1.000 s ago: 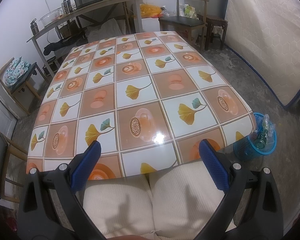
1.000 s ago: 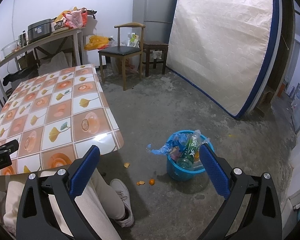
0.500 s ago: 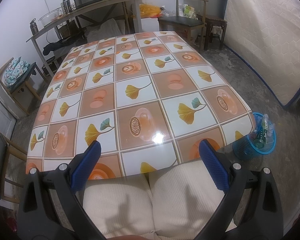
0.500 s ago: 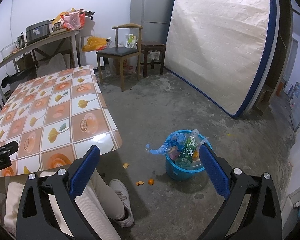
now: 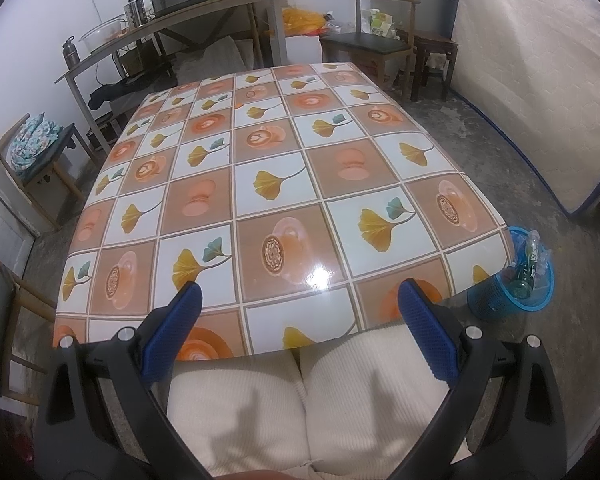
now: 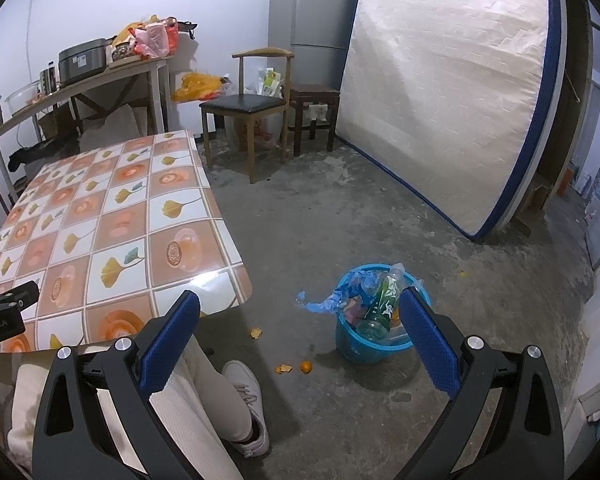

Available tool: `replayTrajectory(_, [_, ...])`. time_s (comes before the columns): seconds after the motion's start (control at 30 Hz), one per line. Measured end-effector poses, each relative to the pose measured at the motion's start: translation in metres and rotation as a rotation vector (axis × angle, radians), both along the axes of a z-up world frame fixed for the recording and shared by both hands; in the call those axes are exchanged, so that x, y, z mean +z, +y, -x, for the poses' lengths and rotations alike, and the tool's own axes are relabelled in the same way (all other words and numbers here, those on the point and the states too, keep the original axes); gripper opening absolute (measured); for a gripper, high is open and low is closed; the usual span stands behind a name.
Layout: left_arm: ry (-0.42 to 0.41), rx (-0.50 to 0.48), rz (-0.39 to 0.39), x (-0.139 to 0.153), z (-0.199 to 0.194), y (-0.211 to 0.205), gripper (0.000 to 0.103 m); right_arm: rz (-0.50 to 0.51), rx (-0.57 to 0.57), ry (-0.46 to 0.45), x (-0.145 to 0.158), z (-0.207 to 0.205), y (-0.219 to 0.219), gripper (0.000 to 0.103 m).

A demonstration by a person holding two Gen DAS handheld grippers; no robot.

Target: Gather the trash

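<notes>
A blue trash basket (image 6: 374,346) stands on the concrete floor right of the table, holding a green plastic bottle (image 6: 384,306), a blue bag (image 6: 332,298) and other scraps. It also shows in the left wrist view (image 5: 508,300). Small orange peel bits (image 6: 296,366) lie on the floor beside it. My left gripper (image 5: 298,312) is open and empty over the near edge of the patterned table (image 5: 260,184). My right gripper (image 6: 300,320) is open and empty, held above the floor just left of the basket.
The person's legs in cream trousers (image 5: 300,396) and a white shoe (image 6: 248,396) are below the grippers. A wooden chair (image 6: 252,100), a stool (image 6: 314,108), a mattress (image 6: 452,80) leaning upright and a cluttered side table (image 5: 172,24) stand around.
The right wrist view has shifted slightly, bringing the basket a little closer to centre. The left gripper has barely moved. Both grippers stay open.
</notes>
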State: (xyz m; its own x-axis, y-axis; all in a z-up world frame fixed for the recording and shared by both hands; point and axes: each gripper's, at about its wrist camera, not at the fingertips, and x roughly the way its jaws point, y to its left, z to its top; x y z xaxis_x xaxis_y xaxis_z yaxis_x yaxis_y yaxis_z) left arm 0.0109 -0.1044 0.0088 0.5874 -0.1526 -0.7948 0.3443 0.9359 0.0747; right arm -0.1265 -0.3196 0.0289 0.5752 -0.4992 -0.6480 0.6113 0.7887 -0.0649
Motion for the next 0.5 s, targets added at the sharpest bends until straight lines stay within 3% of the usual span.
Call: replayTrajectory(0.5, [0.008, -0.002, 0.001, 0.0009, -0.0025, -0.0002, 0.094, 0.003, -0.001, 0.001, 0.0000, -0.0013, -0.0020, 0.097])
